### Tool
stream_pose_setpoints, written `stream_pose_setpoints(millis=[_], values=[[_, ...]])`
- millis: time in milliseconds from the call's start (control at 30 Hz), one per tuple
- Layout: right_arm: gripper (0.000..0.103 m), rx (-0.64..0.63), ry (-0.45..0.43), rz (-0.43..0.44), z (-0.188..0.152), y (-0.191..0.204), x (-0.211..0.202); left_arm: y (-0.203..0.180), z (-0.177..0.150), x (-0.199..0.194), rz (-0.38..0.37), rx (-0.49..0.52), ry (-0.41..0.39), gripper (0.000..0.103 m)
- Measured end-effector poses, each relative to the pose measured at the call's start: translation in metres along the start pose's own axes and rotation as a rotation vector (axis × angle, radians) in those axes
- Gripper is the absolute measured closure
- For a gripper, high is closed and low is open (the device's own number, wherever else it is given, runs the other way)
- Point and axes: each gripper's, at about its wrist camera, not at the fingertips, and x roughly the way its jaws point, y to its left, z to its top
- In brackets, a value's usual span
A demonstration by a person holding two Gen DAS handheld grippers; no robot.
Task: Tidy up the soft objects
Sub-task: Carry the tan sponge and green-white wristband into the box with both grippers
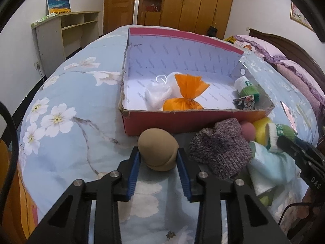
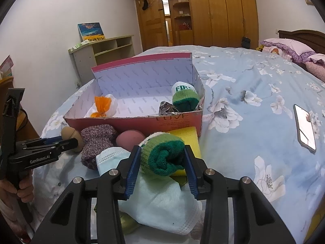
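On the bed (image 2: 243, 93), left gripper (image 1: 158, 156) jaws clamp the tan sock ball (image 1: 157, 149); right gripper (image 2: 162, 158) jaws clamp the green sock roll (image 2: 162, 154).

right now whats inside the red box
An orange pouch, a white bag, a rolled green sock and a small patterned pouch. Anything beneath them is hidden.

A box (image 1: 182, 122) lies on the bed (image 1: 67, 101); inside it, two tied bags (image 1: 178, 95) sit left and a rolled sock (image 2: 184, 98) right. Before the box lie a ball (image 2: 130, 139), a knitted sock (image 1: 221, 148), a face mask (image 2: 162, 201); a phone (image 2: 304, 128) lies far right
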Motion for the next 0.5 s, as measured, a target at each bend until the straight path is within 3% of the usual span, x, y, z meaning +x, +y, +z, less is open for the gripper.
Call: stream_pose_setpoints(millis=[500], values=[[0.061, -0.015, -0.055, 0.002, 0.007, 0.009, -0.02, -0.002, 0.003, -0.038, -0.029, 0.015, -0.089, 0.067]])
